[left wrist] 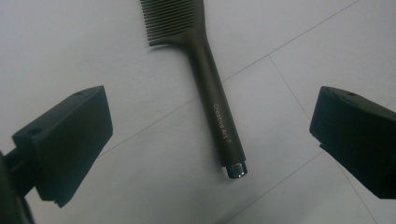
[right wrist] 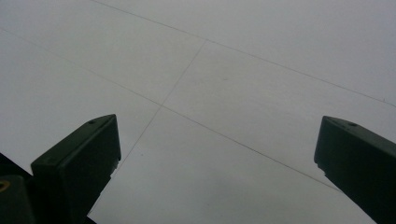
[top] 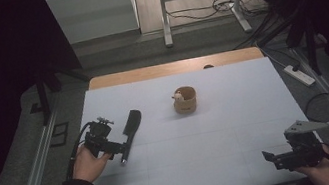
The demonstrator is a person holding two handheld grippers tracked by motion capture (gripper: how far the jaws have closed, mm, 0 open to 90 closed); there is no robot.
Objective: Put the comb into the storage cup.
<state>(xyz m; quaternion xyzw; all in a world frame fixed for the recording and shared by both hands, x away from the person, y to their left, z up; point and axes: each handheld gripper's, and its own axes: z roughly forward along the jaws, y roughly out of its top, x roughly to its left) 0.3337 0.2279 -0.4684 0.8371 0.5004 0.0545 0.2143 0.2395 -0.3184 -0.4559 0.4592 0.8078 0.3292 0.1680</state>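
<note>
The comb (left wrist: 205, 70) is dark, almost black, with a row of fine straight teeth at its far end and a long slim handle that grows a little thicker toward the near end. The handle carries small pale letters along its length and ends in a short shiny metal cap. In the high view the comb (top: 130, 131) lies flat on the left part of the white surface (top: 221, 139), with the teeth pointing far and the handle coming near. The left tongs (top: 120, 149) are just beside the handle end, and in the left gripper view the left tongs (left wrist: 210, 140) stand wide apart, one jaw on each side of the handle, not touching it. The right tongs (top: 270, 156) are at the near right corner of the surface, well apart from the comb, and they are also apart with bare surface between them. A small round wooden cup (top: 185, 100) stands near the middle of the surface, farther than the comb.
</note>
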